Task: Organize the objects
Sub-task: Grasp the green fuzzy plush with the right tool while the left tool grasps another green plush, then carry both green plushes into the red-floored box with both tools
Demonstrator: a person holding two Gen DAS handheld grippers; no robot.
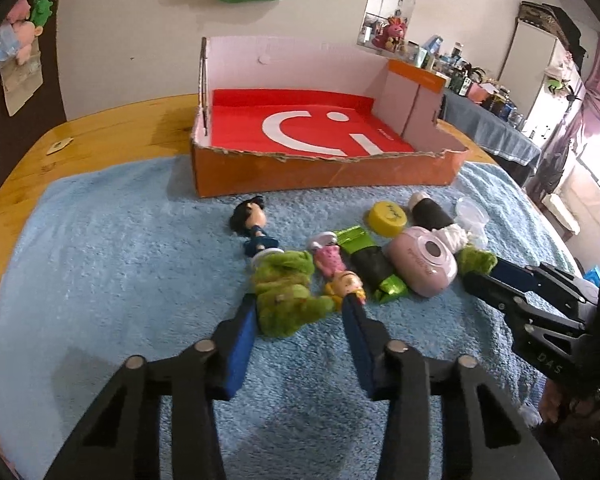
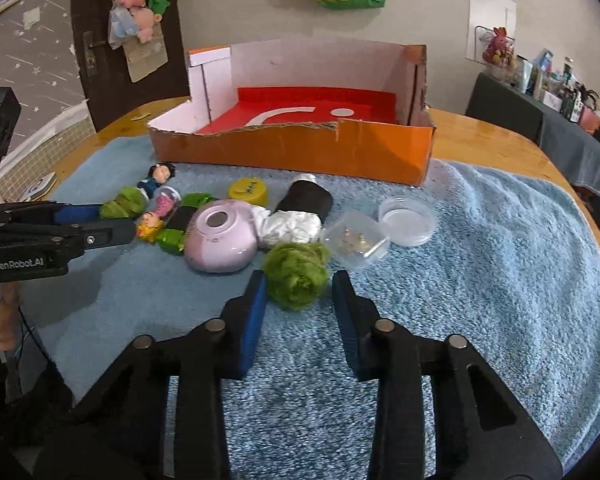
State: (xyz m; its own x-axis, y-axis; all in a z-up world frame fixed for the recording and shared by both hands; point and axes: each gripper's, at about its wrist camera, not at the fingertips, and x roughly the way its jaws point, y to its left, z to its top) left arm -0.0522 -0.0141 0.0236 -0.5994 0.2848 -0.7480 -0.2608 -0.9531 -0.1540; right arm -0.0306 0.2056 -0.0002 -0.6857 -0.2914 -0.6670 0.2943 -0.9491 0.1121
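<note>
Left wrist view first: I see my left gripper [image 1: 300, 300] with its jaws clamped on a fuzzy green plush toy [image 1: 286, 294], which lies on the light blue terry towel [image 1: 112, 264] spread over the wooden worktop [image 1: 100, 128]. Just beyond that plush lies a dark-haired figurine in blue clothes [image 1: 254, 224], and touching the plush on its right is a small doll in pink with a yellow-haired head [image 1: 338, 270]. Next comes a black packet with shiny green ends [image 1: 370, 262], then a yellow round cap [image 1: 388, 218] farther back, a pale pink rounded device with a grey round button [image 1: 424, 266], and a black cylinder with white cloth at its near end [image 1: 432, 216]. At the far side of the towel stands an orange cardboard box with a red bottom bearing a white smile mark [image 1: 328, 168].

Right wrist view: my right gripper [image 2: 300, 284] has its jaws closed against a second tuft of green fuzzy material [image 2: 296, 272], lying on the towel just near of the pink device. To its right sit a small clear square plastic case with metal bits inside [image 2: 356, 244] and a clear round plastic lid [image 2: 408, 220], close beside one another.
</note>
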